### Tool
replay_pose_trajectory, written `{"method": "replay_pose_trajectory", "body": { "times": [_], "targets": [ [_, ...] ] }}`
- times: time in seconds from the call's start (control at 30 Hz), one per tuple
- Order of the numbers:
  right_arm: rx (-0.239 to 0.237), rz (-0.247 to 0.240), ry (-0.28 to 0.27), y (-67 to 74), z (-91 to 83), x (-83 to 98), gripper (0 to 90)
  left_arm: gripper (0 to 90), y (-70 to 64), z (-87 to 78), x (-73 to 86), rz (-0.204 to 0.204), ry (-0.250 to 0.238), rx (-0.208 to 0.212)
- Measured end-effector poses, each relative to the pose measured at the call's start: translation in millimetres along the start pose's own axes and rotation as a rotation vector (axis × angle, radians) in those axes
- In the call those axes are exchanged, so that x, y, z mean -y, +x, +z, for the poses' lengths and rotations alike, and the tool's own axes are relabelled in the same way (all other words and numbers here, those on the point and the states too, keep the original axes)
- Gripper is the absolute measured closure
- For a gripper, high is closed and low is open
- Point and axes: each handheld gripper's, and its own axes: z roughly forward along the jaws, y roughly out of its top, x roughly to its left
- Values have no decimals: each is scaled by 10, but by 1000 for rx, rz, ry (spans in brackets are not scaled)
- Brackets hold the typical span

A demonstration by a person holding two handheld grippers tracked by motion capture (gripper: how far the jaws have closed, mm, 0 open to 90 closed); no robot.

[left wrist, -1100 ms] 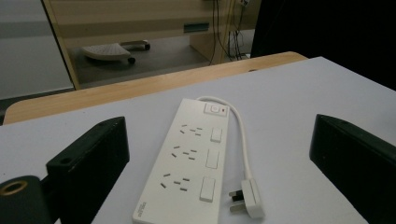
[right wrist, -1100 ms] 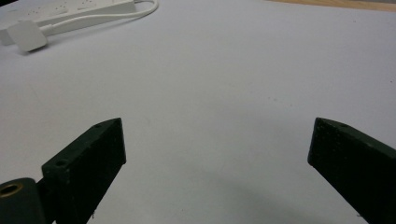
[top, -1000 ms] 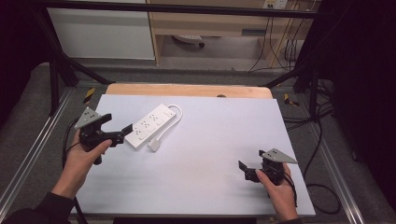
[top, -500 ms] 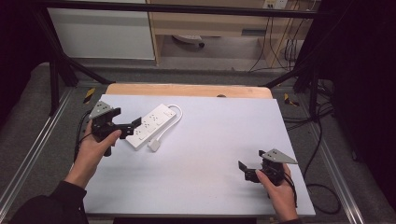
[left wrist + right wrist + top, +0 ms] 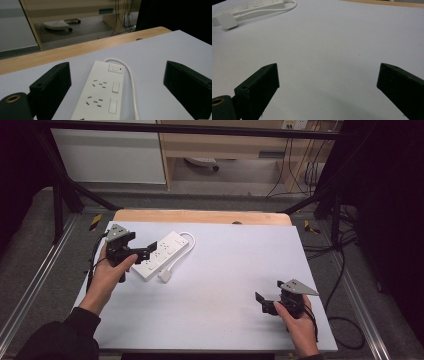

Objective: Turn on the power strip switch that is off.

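Note:
A white power strip lies slanted on the left part of the white table top. Its white cord loops from the far end back to a flat plug beside it. My left gripper is open over the strip's near end. In the left gripper view the strip runs up between the two wide-apart jaws, my left gripper touching nothing. At the front right, my right gripper is held low and open. In its own view my right gripper spans bare white surface, with the strip and plug far off.
A wooden strip edges the table at the back. Beyond it are grey floor, a light wooden cabinet and hanging cables. Black frame bars and metal rails flank the table on both sides.
My left gripper has moved forward and to the right, from left of the power strip to over its near end. The right gripper has stayed in place.

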Motion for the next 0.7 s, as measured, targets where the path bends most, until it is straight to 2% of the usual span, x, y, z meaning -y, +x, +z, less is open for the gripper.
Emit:
{"method": "replay_pose_trajectory", "body": {
  "times": [0.5, 0.7],
  "targets": [
    [-6, -5, 1, 5, 4, -1, 46, 103, 23, 100, 22, 2, 27, -5],
    [-5, 2, -2, -5, -1, 1, 46, 109, 19, 144, 33, 20, 34, 6]
  ]
}}
